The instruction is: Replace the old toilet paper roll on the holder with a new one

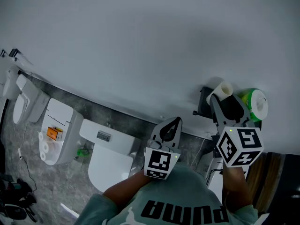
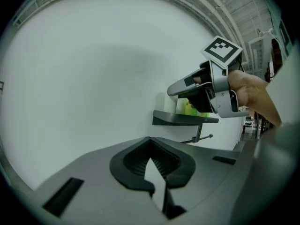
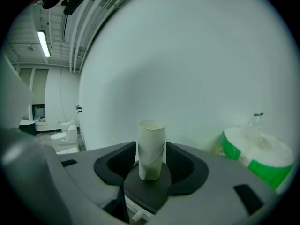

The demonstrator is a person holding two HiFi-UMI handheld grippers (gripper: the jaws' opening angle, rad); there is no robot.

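An empty cardboard tube [image 3: 151,139] stands upright between the jaws of my right gripper [image 3: 151,157], which is shut on it just above the black shelf [image 3: 146,191] of the holder. From the head view the tube [image 1: 222,91] and right gripper [image 1: 228,103] are over the shelf [image 1: 205,108] on the white wall. A new roll in green wrap [image 1: 255,105] stands on the shelf right of the tube. Below the shelf [image 2: 185,118], the holder's bar [image 2: 202,137] is bare. My left gripper [image 1: 177,121] hangs left of the holder, shut, with nothing in it.
Along the foot of the white wall [image 1: 140,46] stand a white toilet [image 1: 110,161], a second one [image 1: 58,130] with spare rolls [image 1: 44,150] on it, and a third [image 1: 23,102] further left. Cables [image 1: 18,196] lie on the grey floor.
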